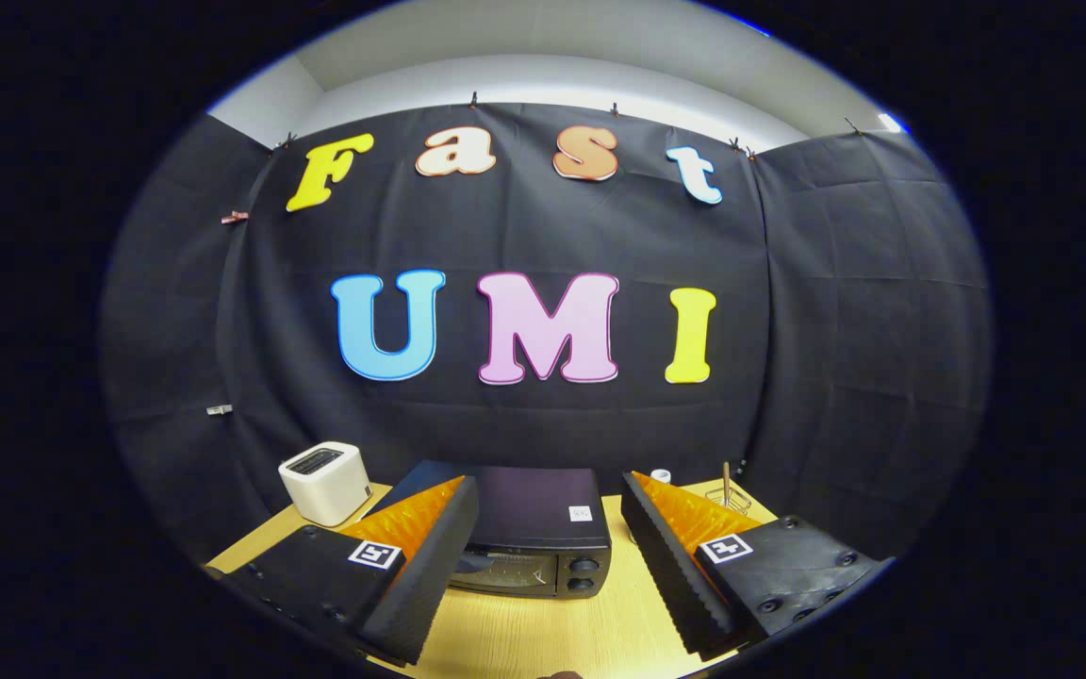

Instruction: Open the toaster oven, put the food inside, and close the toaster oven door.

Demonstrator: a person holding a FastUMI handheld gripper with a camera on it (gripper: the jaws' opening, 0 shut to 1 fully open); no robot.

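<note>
Toaster oven (534, 533): seen beyond the gripper (551, 556), in the gap between the two fingers, on the wooden table (543, 632); its dark top and its front with two knobs (583, 574) at the right side are shown
Gripper state: released; the fingers are spread wide, nothing is pressed between them, and bare table is seen in the gap
Gripper position: held above the table and short of the oven front, pointed at it; no contact with the oven is seen
Oven door: judged to be shut, since the glass front is seen standing flush with the knob panel; the handle is partly hidden behind the left finger
Food: no food is made out on the table or in the fingers; whether any lies inside the oven cannot be told through the glass
Step in hand: not settled by the scene; a shut door and free fingers fit both an oven waiting to be opened and an oven closed again with the food inside
Next move: none can be named that both readings would allow
Other things: a white pop-up toaster (326, 483) is seen left of the oven; a small wire holder with a stick (728, 492) is seen beyond the right finger, near the booth's cloth wall
</note>
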